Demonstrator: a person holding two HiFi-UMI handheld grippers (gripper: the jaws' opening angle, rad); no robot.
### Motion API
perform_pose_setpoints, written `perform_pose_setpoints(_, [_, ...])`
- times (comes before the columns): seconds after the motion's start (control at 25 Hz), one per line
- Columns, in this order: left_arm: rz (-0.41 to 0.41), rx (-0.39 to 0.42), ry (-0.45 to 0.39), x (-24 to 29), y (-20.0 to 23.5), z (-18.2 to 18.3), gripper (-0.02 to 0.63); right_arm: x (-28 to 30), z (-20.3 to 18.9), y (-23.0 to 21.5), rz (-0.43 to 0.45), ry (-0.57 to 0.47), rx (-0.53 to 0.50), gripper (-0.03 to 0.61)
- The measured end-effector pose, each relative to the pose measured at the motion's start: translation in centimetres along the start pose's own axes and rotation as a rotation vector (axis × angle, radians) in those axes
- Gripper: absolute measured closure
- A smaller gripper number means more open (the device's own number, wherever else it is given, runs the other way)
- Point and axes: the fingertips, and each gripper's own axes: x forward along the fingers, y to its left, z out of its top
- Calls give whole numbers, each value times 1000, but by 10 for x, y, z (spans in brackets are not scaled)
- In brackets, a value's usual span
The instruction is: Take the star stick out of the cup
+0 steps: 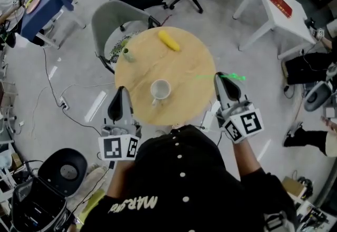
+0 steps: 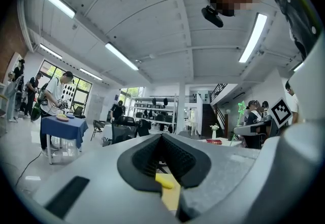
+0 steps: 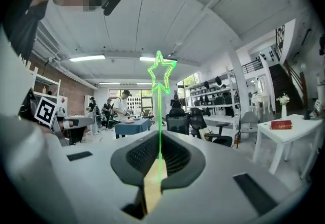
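The removal is judged all but done: the green star stick (image 3: 161, 73) is seen clear of the white cup (image 1: 160, 90), clamped by its shaft between the closed jaws of the right gripper (image 3: 160, 154) at the right edge of the round wooden table (image 1: 195, 97). The cup, standing near the table's middle, appears empty, so at most a setting-down is left. The left gripper (image 1: 121, 95) is held at the near-left edge, jaws together on nothing.

I've got open tabletop (image 1: 184, 62) all round the cup (image 1: 160, 90). Far edge: banana (image 1: 169, 40), small green item (image 1: 127, 55), grey chair (image 1: 113, 20) right behind. My right gripper (image 1: 220, 76) holds the star stick (image 1: 235, 76) sideways over the table's right rim.
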Motion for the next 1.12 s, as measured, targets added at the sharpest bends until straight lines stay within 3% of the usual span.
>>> perform_pose_setpoints(0.32, [-14,42,-38,1,-9,24,617,-27,16,-22,-113,-64,-20,561])
perform_pose_setpoints(0.6, [-27,64,-43,-3,-19,22,617,-46,18,-36,-189,-97,-57,561])
perform_pose_setpoints(1.12, [-22,71,-66,-6,-22,27,617,-41,22,-24,-149,-112,-97,563])
